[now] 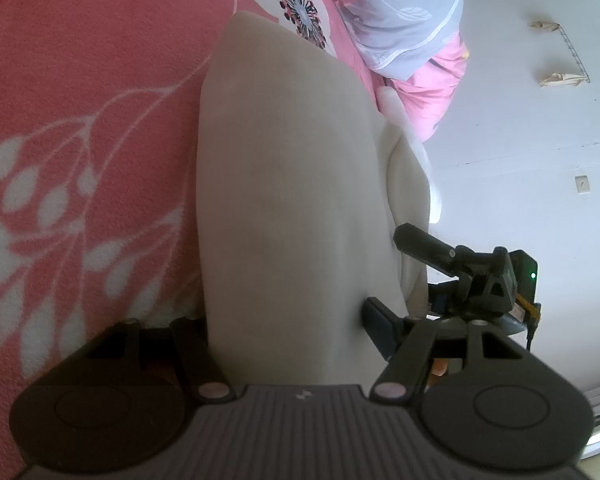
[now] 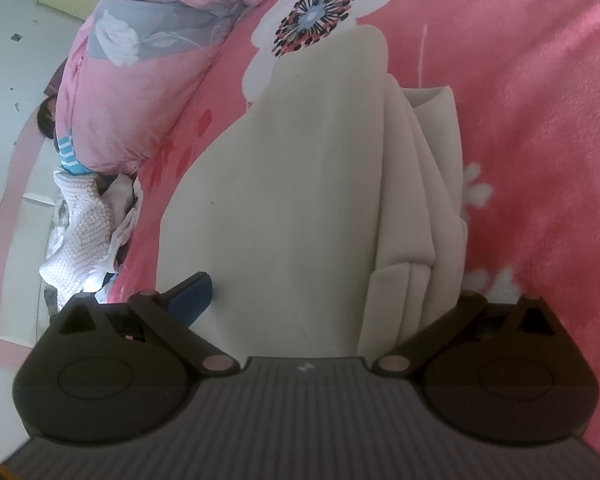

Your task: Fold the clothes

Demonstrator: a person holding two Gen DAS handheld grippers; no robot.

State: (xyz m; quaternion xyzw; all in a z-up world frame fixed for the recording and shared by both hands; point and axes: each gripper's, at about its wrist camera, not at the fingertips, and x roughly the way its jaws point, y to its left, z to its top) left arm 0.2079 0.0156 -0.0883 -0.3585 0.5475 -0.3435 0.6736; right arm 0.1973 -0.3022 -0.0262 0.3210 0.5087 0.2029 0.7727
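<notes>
Left wrist view: left gripper [image 1: 288, 320] has its jaws spread wide, with the cream garment [image 1: 296, 200] lying between them. Cloth fills the gap and runs straight ahead from the gripper body. Left finger is mostly hidden behind the fabric edge; right finger [image 1: 380, 330] shows its dark blue pad against the cloth's right side. Can't tell whether the pads are actually pressing the fabric. Right of the garment, the other gripper [image 1: 472, 280] sits close by, black frame with a green LED, touching or just beside a folded lobe of the cloth. Left of the gripper: pink bedspread [image 1: 80, 100] with white leaf print. Ahead and right: bunched pink-grey quilt [image 1: 408, 28], then white wall [image 1: 540, 140].

Right wrist view: right gripper [image 2: 300, 300] also has jaws spread, garment [image 2: 300, 180] between them and extending forward. Left finger [image 2: 192, 296], blue pad, lies at the cloth's left edge. Right finger is covered by stacked folded layers on the garment's right side. Grip contact not discernible. Cloth rests on the pink bedspread [image 2: 540, 120]; big white flower print just beyond its far end. Ahead-left: quilt [image 2: 140, 60], with a pile of other clothes [image 2: 88, 232] nearer on the left.
</notes>
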